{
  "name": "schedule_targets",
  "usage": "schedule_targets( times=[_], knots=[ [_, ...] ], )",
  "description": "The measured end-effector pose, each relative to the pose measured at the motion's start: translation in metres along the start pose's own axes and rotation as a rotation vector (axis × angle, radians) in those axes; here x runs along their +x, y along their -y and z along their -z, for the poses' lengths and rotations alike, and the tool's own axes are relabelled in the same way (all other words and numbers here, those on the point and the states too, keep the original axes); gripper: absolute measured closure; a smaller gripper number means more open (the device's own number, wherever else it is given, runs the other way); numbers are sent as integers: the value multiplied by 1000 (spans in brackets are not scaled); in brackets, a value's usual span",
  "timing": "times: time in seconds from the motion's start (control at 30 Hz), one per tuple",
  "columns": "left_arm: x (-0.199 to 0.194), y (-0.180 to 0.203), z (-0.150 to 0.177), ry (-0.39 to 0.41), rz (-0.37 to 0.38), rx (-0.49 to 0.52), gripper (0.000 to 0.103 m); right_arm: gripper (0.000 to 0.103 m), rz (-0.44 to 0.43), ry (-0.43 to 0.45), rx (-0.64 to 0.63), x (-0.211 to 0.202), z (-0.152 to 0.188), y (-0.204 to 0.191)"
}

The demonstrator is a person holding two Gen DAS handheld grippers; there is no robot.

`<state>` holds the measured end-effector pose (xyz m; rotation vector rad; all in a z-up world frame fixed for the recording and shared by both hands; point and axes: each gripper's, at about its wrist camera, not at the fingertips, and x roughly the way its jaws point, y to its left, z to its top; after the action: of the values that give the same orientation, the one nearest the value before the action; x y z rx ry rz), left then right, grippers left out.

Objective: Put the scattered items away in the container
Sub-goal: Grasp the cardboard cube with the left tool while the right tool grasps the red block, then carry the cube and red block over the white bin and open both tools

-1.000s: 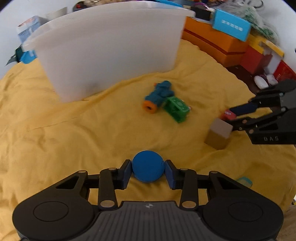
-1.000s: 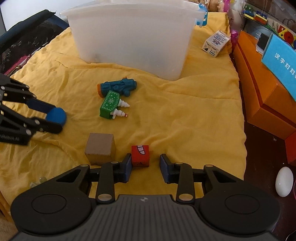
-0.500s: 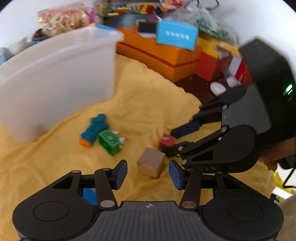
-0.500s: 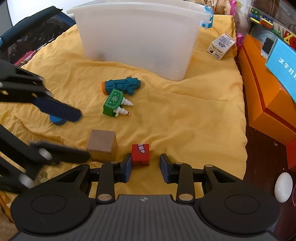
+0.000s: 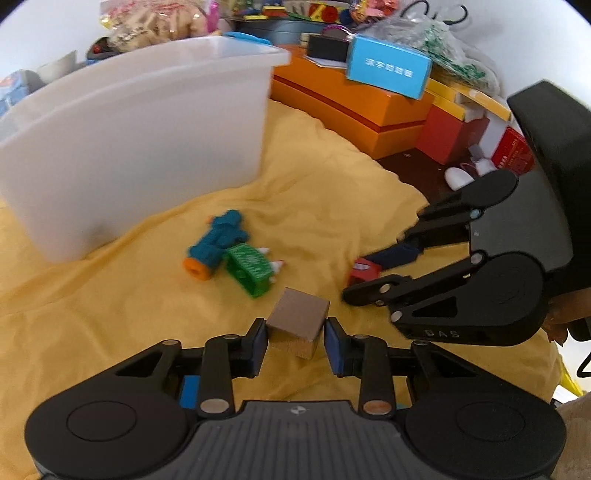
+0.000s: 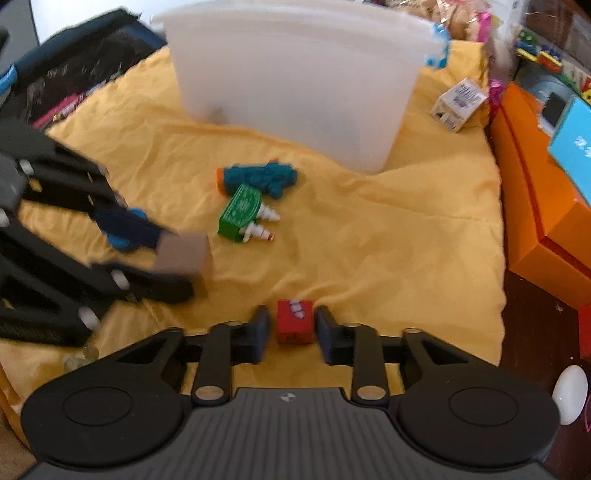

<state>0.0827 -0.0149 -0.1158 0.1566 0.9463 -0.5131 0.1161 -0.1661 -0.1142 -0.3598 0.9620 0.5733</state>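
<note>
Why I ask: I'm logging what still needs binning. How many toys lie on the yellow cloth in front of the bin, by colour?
teal gun: 1
green toy: 1
brown cube: 1
red block: 1
blue disc: 1
Total: 5

This looks like a lived-in home, most likely a child's room or playroom. A rumpled yellow blanket [image 6: 369, 240] covers a soft surface like a bed, with small toys scattered on it: a teal toy blaster [image 6: 258, 179] and a green toy block [image 6: 238, 212]. A translucent plastic storage bin [image 5: 140, 147] stands toward the blanket's far edge. Beyond the blanket's right edge, orange boxes [image 5: 351, 107] are stacked on a dark floor, with a blue card box [image 5: 388, 70], bagged snacks [image 5: 155, 22] and more colourful toys piled behind.
</note>
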Motion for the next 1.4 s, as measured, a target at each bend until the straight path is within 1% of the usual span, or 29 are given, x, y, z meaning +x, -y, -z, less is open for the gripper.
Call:
schedule_targets(
  times=[0.07,0.17,0.3,0.43,0.53,0.63,0.7,0.83,0.9,0.97,1.07,1.13,1.17,1.2,1.23,1.3,1.37,1.4],
  knots=[
    [-7,-6,1,8,-11,-22,66,81,10,-1,-18,-2,-2,-3],
    [-22,-15,-2,42,-28,-39,66,81,21,6,-30,-8,-9,-5],
    [-49,-27,-21,113,-61,-47,66,81,39,41,-35,-24,-28,-5],
    [-82,-39,-49,211,-94,-34,66,81,61,107,-32,-46,-57,-5],
    [-103,-49,-73,284,-113,-23,66,81,89,168,-33,-61,-85,-2],
    [-114,-62,-96,337,-135,-14,66,81,125,225,-50,-69,-113,0],
    [-114,-72,-111,354,-156,-12,66,81,147,258,-61,-70,-131,3],
    [-104,-96,-134,365,-183,-20,66,81,172,309,-48,-64,-163,11],
    [-92,-112,-146,351,-201,-33,66,81,160,312,-18,-52,-179,16],
    [-76,-126,-153,336,-205,-62,66,81,144,290,15,-34,-193,20],
    [-46,-148,-157,277,-212,-110,65,81,148,239,41,-6,-206,23],
    [-30,-154,-156,246,-251,-109,65,76,149,205,66,10,-209,25],
    [-25,-156,-156,235,-257,-114,62,72,141,193,75,14,-208,26],
    [-24,-157,-154,234,-250,-119,60,70,135,188,80,16,-207,27],
    [-26,-157,-152,242,-243,-116,59,70,133,191,81,16,-205,26],
    [-32,-155,-150,251,-262,-107,56,69,140,207,75,10,-203,25],
    [-47,-150,-145,276,-274,-106,56,68,139,237,76,-1,-200,23],
    [-56,-146,-142,295,-268,-103,54,68,136,252,75,-9,-198,23]
  ],
)
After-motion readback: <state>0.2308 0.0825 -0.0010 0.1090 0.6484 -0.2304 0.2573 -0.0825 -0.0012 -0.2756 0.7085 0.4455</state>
